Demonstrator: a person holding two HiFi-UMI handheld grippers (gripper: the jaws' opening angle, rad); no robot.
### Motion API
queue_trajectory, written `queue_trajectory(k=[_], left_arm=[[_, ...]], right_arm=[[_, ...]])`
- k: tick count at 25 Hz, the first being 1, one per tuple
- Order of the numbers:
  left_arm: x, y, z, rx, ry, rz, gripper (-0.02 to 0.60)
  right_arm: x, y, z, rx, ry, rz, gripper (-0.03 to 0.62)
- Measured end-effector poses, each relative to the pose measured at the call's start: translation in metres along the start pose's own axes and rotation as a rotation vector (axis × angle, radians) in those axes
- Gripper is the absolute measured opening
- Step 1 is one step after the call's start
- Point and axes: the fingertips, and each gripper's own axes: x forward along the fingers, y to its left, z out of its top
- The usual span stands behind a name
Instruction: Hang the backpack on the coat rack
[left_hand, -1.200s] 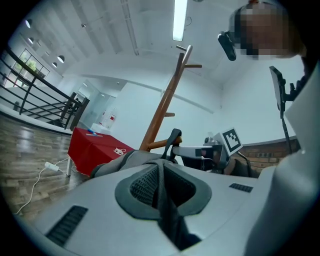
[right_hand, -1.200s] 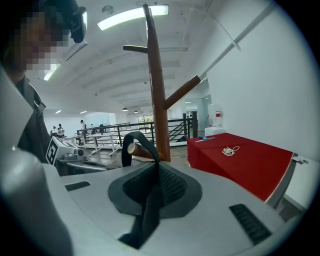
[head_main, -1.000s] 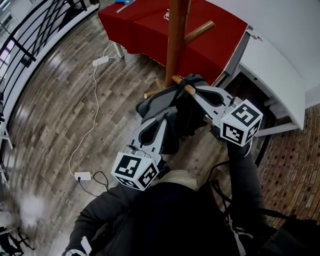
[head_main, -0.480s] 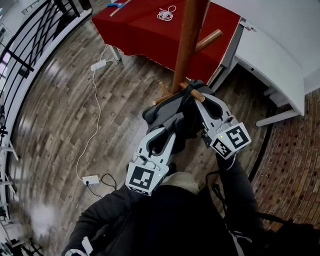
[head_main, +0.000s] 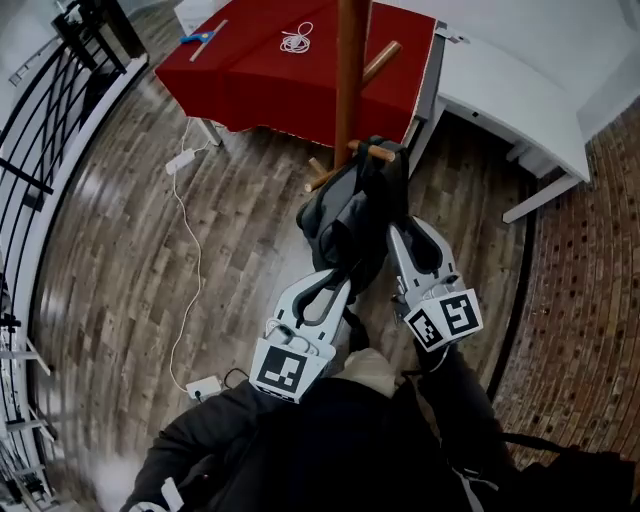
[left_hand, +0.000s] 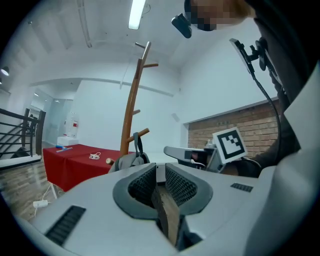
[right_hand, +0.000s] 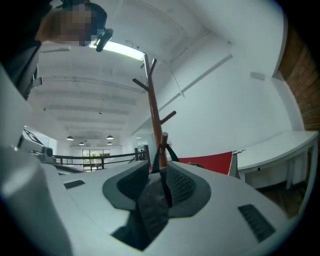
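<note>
Backpack: hangs by its top loop from a lower peg of the coat rack | left gripper: below that peg, jaws just opened, narrowly apart, nothing between | right gripper: beside backpack, jaws just opened wide, released, dark fabric in the gap, unpinched.

Light was bright and even indoors. In the head view the floor carried pale glare streaks at left, and the lower left corner was smeared with blur. The wide lens bowed the railing and the tabletop edges. The backpack read as a dark mass with little detail. In the left gripper view a strip light on the ceiling burned out to white, the walls washed pale, and the corners fell black. The right gripper view had the same black rim, a glaring strip light, and soft focus in the nearest foreground.
</note>
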Motion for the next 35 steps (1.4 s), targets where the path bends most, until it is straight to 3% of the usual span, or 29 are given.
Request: queue_trajectory(k=[4, 7, 14, 17, 29, 35], left_arm=[[-0.004, 0.016, 0.018, 0.025, -0.023, 0.004, 0.012], [-0.006, 0.023, 0.035, 0.047, -0.035, 0.012, 0.011], [-0.01, 0.021, 0.086, 0.074, -0.143, -0.017, 0.011], [-0.007, 0.022, 0.103, 0.078, -0.165, 0.004, 0.011], [-0.004, 0.022, 0.123, 0.118, -0.246, -0.003, 0.009], [0.001, 0.027, 0.12, 0.127, -0.247, -0.002, 0.011]], right_arm=[[-0.015, 0.031, 0.01, -0.031, -0.018, 0.0, 0.101], [-0.02, 0.048, 0.017, -0.068, -0.012, -0.009, 0.022], [-0.019, 0.09, 0.073, -0.152, -0.073, -0.008, 0.018], [-0.011, 0.099, 0.091, -0.2, -0.105, -0.005, 0.018], [-0.007, 0.107, 0.097, -0.216, -0.136, -0.026, 0.018], [-0.003, 0.106, 0.093, -0.199, -0.146, -0.023, 0.013]])
